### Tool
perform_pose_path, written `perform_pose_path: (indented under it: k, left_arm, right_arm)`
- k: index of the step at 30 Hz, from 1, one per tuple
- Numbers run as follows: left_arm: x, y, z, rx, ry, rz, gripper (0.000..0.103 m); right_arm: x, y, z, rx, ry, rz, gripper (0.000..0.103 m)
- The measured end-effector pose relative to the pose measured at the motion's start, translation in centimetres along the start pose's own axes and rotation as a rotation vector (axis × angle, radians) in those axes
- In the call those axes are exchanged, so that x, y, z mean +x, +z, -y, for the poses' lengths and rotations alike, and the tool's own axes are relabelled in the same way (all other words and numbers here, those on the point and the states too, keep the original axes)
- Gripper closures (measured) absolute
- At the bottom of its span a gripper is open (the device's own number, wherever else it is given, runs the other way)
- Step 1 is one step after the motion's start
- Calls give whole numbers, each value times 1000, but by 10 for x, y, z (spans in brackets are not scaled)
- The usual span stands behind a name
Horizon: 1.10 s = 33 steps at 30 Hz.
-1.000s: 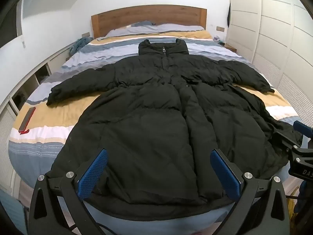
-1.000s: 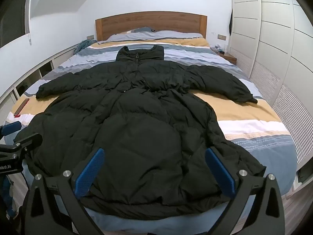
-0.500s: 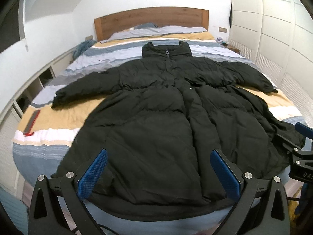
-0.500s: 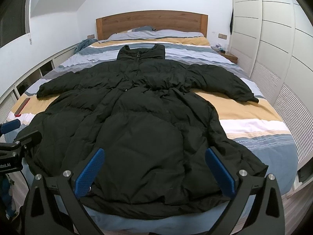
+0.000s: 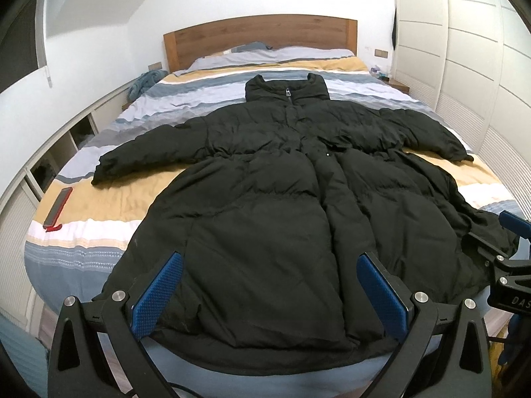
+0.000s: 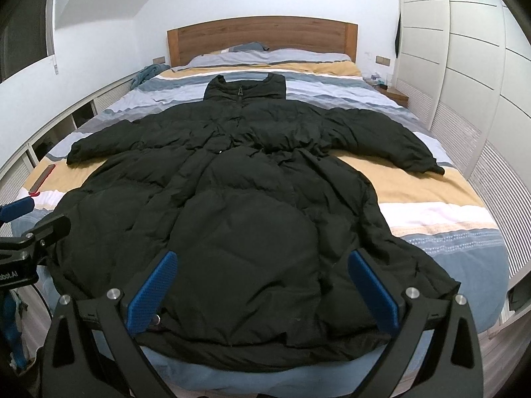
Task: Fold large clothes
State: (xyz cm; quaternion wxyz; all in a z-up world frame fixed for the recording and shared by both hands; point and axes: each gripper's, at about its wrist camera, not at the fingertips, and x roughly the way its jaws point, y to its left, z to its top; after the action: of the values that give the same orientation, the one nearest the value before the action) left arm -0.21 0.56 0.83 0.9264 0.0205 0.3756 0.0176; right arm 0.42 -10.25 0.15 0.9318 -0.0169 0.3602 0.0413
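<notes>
Right, coat point(image 5: 265, 205) is laid flat on the bed point(image 5: 109, 195), front up, zip closed, collar toward the headboard point(image 5: 259, 38), both sleeves splayed out sideways. Hem hangs at the foot edge, nearest both tools. Looks like a deliberate spread: everything reachable and no layers crossed before the first fold.

Left tool point(image 5: 268, 290) gaping wide, holding nothing, hovering over the hem left of centre. Right tool point(image 6: 262, 287) same: wide, empty, over the hem further right. Each shows up at the edge of the other's view, so they sit side by side, apart.

My read: nothing folded yet, both tools staged at the hem for a two-point pick. Padding is thick and slippery-looking, so a shallow pinch may slip; a deeper bite on the hem edge is likely needed.

Red-edged flat item point(image 5: 58, 206) sits on the bed beyond the left sleeve, clear of the coat. Can't tell what it is.
</notes>
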Motion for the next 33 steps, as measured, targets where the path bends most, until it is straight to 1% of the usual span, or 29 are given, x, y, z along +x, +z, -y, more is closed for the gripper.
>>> perform_pose_path:
  k: [11, 16, 21, 26, 30, 33]
  left_arm:
    - [0, 1, -5, -7, -25, -2, 1]
    - [1, 4, -9, -10, -50, -5, 1]
    - [0, 8, -12, -13, -56, -1, 1]
    - [0, 10, -14, -28, -30, 15, 1]
    - [2, 14, -14, -31, -11, 9, 1]
    - [4, 18, -11, -26, -13, -6, 1]
  right_arm:
    - [-2, 2, -4, -11, -16, -10, 0]
    - [1, 7, -5, -17, 3, -19, 0]
    - [3, 10, -10, -34, 22, -26, 0]
    - [4, 13, -13, -43, 39, -27, 0]
    - [7, 15, -11, -40, 52, -27, 0]
    - [11, 16, -9, -34, 62, -28, 0]
